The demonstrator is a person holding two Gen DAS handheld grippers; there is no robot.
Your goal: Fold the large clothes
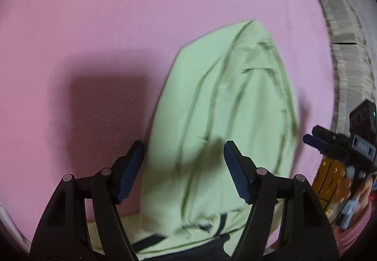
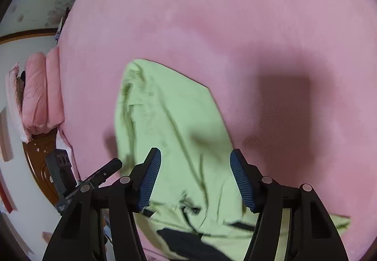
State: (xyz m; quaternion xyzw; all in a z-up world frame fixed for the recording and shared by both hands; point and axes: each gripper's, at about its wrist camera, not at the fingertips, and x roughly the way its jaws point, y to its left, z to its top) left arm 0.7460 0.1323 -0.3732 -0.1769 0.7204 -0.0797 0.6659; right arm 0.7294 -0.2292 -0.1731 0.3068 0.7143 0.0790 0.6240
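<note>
Nearest my lenses are the tools themselves: my left tool (image 1: 183, 171) and my right tool (image 2: 195, 178) both point steeply down over the light green garment (image 1: 219, 107), each with its ribbed blue pads standing partly apart and nothing pinched between them; the cloth lies beneath the gap, not in it. That garment sprawls in a long, creased, partly doubled-over strip on the pink bed cover (image 1: 94, 25), its dark-trimmed end bunched at the near edge of the bed and its narrower end reaching out toward the middle. I judge the half-open stance suits a pinch on the near hem, one tool on each side, so the cloth can be lifted evenly. In the left view my right tool shows off toward the bed's right edge, well apart from the left. Pink pillows (image 2: 42, 93) are stacked at the bed's far left end. The frames are blurred, so finer seams I cannot make out.
</note>
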